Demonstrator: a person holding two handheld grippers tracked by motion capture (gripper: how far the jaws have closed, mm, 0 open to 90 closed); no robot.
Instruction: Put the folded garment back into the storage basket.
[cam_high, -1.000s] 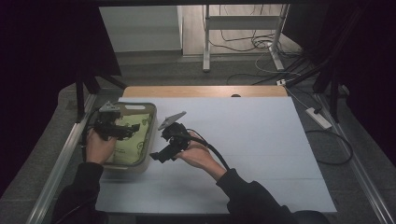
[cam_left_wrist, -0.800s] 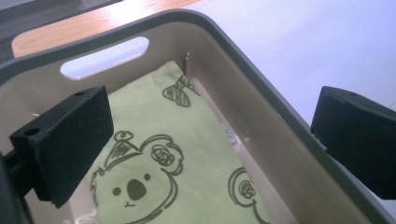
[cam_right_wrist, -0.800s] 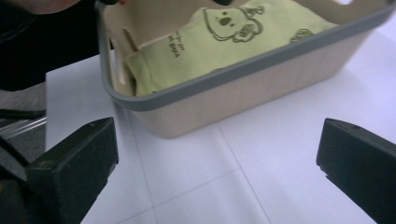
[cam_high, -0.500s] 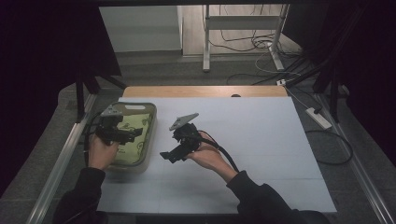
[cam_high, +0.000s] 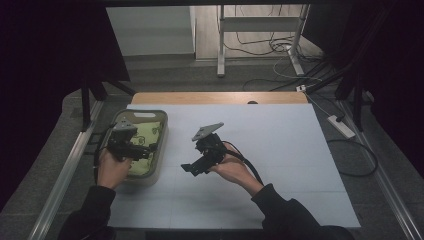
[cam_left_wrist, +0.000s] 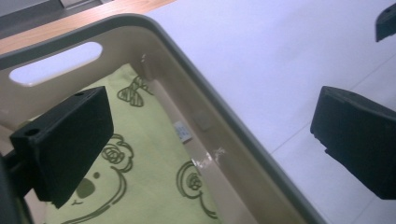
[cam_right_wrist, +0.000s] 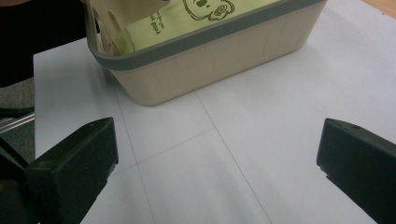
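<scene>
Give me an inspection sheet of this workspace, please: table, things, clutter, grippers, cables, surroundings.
Surface: pale white sheet over a wooden table, faint grid lines.
Job's things: beige plastic basket with grey rim at the sheet's left edge; folded yellow-green cloth with cartoon print lying inside it.
Clutter: nothing seen on the sheet.
Grippers: left gripper open, jaws straddling the basket's wall; right gripper open, empty, over bare sheet beside the basket.
Cables: black cable trailing from the right gripper; loose cables on the floor beyond the table.
Surroundings: white power strip on the floor at right; metal stand legs behind; dark room.

The basket (cam_right_wrist: 201, 70) hides most of the cloth (cam_right_wrist: 196, 14).
</scene>
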